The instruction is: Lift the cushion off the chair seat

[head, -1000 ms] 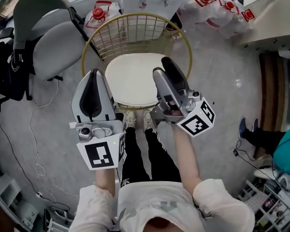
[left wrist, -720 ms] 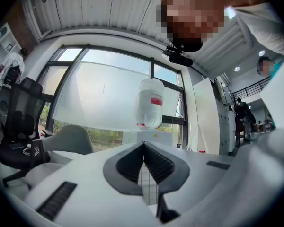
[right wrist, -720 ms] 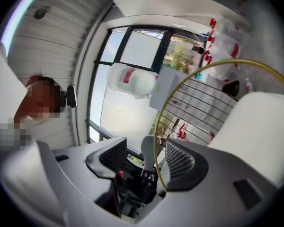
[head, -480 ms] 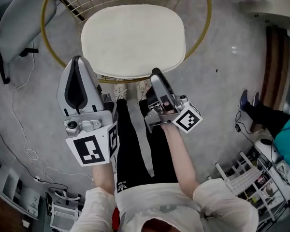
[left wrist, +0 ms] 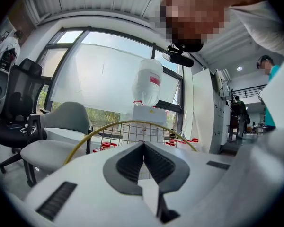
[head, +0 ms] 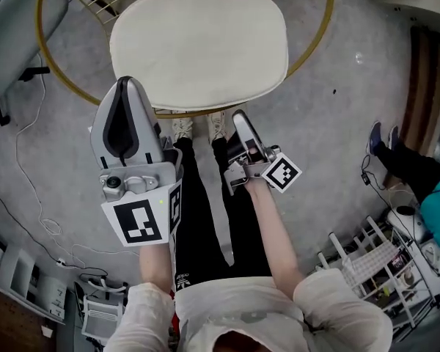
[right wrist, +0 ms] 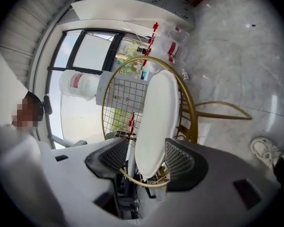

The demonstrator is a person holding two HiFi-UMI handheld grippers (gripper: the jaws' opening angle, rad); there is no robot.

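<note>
Cushion (head: pixel 198 42) is lying flat on the seat of the gold wire chair (head: pixel 317 39), straight ahead of us, and its long axis is running from our left to our right, so we are facing one long edge.

We are holding the right gripper (head: pixel 240 119) low, just in front of the right part of that near edge. It is turned on its side with its jaws spread. In the right gripper view the cushion (right wrist: pixel 156 122) is showing edge-on as a thin white slab, running upright in the frame and standing between the two dark pads (right wrist: pixel 180 159). The chair's gold rim (right wrist: pixel 193 122) is curving past just beneath its near end. We are judging that one jaw is lined up above the cushion and the other below it. We cannot tell whether the edge is already inside the pads or just short of them.

We are keeping the left gripper (head: pixel 125 86) higher, over the left front corner of the seat. Its jaws are pressed together at the tips with nothing between them.

We are reckoning the right gripper is the nearer one for the grab. It needs a short push forward along its own line, and the lower jaw has to slip between cushion and rim.
</note>
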